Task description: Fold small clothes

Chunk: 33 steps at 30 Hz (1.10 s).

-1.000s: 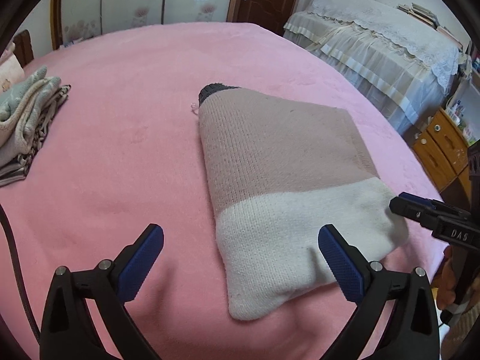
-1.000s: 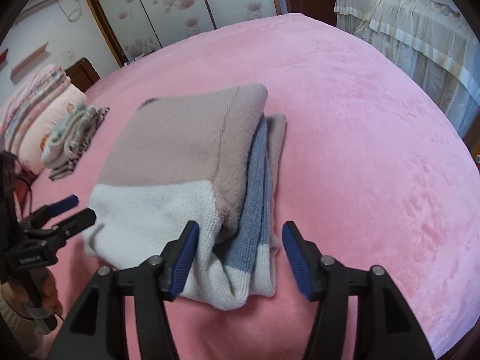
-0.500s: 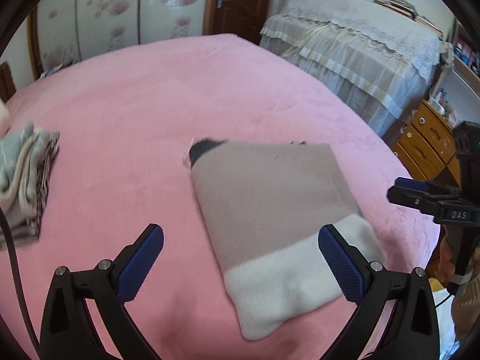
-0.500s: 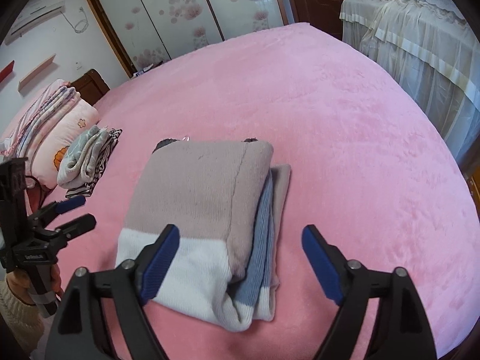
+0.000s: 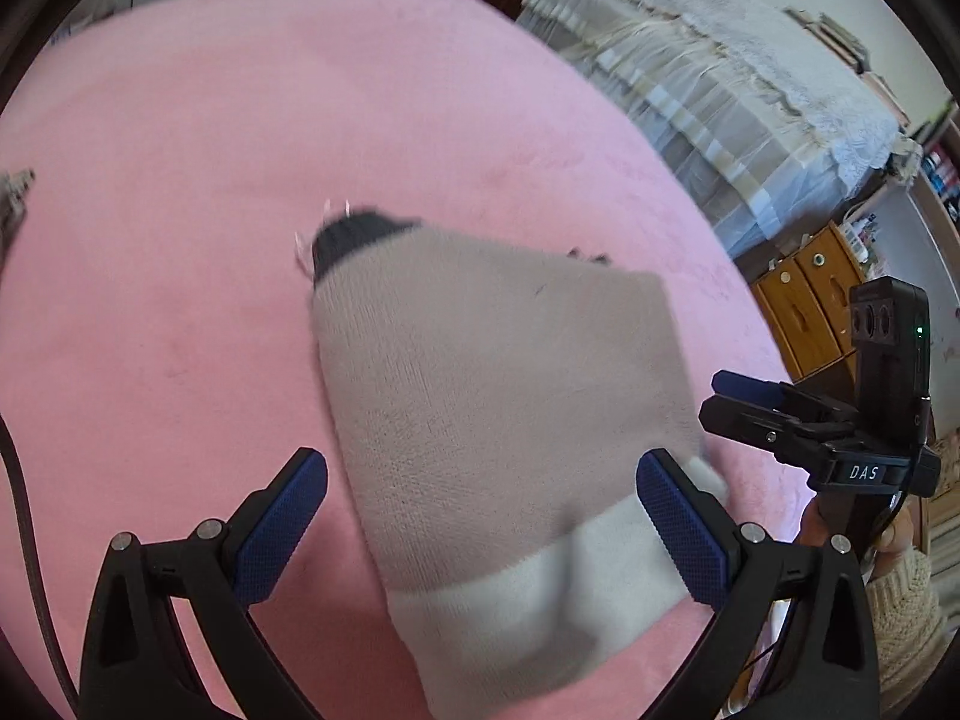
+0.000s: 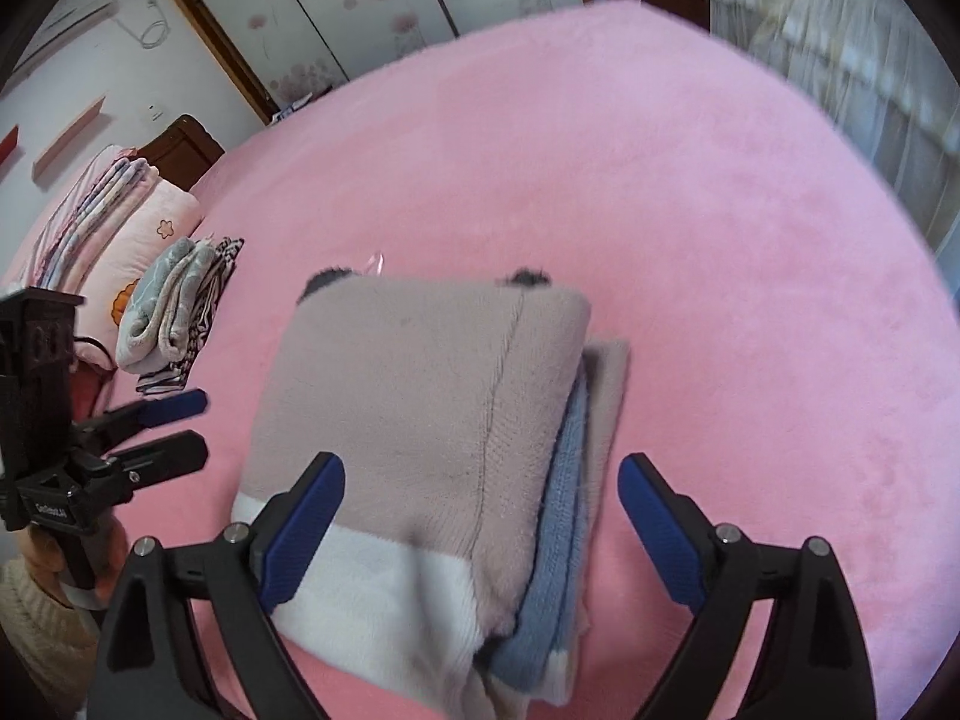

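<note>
- Far left in the right wrist view, a pillow [image 6: 153, 222] and a striped quilt [image 6: 90, 204] sit at the head of the bed, with a small pile of folded clothes [image 6: 174, 306] just beside them on the pink blanket [image 6: 690, 240].
- The left gripper [image 5: 480, 531] has its jaws spread wide and holds nothing. A second ago it sat low beside the near white edge; now the sweater lies between and below its fingertips, apart from them.
- The sweater [image 6: 420, 408] lies folded in the middle of the blanket, tan on top, a white band at the near end and blue layers showing along its right side. Dark cuffs and a clear bit of hanger peek out at the far edge.
- The right gripper [image 6: 480, 525] is released as well, jaws wide apart. A second ago its fingers were closer together, right at the near corner of the bundle; since then they have opened and pulled back, and the corner has stayed put.
- Far right in the left wrist view stand a covered bed [image 5: 750, 78] and a wooden cabinet [image 5: 804, 306].
- With both tools let go and lifted clear, this fold looks finished. The likely next step is moving the bundle to the pile or tidying the loose blue edge.
</note>
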Available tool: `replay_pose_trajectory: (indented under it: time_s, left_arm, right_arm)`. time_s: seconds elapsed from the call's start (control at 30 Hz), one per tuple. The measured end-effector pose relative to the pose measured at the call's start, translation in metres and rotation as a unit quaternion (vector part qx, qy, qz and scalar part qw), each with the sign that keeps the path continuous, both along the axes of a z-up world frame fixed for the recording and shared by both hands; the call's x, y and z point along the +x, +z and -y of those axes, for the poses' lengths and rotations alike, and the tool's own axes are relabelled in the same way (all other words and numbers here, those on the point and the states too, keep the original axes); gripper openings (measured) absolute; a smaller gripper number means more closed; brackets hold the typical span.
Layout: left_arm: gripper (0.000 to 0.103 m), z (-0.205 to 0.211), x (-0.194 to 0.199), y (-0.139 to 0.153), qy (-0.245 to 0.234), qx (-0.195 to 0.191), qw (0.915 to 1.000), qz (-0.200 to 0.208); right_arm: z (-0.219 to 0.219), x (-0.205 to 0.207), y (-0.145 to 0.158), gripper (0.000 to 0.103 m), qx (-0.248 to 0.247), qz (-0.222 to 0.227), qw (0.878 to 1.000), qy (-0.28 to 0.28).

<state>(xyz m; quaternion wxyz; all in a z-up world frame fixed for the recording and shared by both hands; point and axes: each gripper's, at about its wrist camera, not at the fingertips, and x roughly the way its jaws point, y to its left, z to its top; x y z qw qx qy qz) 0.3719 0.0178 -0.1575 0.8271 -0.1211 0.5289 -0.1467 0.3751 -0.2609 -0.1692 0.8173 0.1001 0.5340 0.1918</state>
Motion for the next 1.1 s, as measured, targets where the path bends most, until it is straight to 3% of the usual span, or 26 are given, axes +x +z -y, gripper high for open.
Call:
replay_pose_trajectory:
  time_s: [0.3, 0.43, 0.7, 0.73, 0.83, 0.87, 1.0, 1.1]
  left_arm:
    - [0.102, -0.014, 0.013, -0.069, 0.007, -0.061, 0.9963, -0.059]
    - [0.102, -0.020, 0.016, -0.085, 0.009, -0.096, 0.9935, -0.060]
    - [0.103, -0.023, 0.009, -0.096, -0.001, -0.100, 0.9937, -0.050]
    - [0.103, -0.023, 0.008, -0.095, -0.002, -0.099, 0.9938, -0.050]
    - [0.097, -0.018, 0.008, -0.089, -0.012, -0.084, 0.9953, -0.047]
    - [0.089, -0.013, 0.008, -0.086, -0.020, -0.081, 0.9956, -0.043]
    - [0.087, -0.011, 0.011, -0.081, -0.016, -0.062, 0.9967, -0.050]
    - [0.075, -0.013, 0.008, -0.077, -0.010, -0.047, 0.9979, -0.044]
  right_arm:
    - [0.015, 0.010, -0.064, 0.094, 0.049, -0.078, 0.996, 0.001]
    - [0.022, 0.015, -0.074, 0.098, 0.082, -0.086, 0.993, -0.002]
    - [0.013, 0.021, -0.079, 0.099, 0.095, -0.068, 0.993, 0.024]
    - [0.012, 0.021, -0.079, 0.097, 0.096, -0.065, 0.993, 0.028]
    - [0.005, 0.019, -0.073, 0.070, 0.119, -0.062, 0.990, 0.046]
    - [0.002, 0.019, -0.071, 0.069, 0.111, -0.057, 0.991, 0.049]
    - [-0.003, 0.021, -0.074, 0.067, 0.109, -0.059, 0.991, 0.047]
    - [-0.007, 0.018, -0.071, 0.056, 0.100, -0.047, 0.993, 0.042]
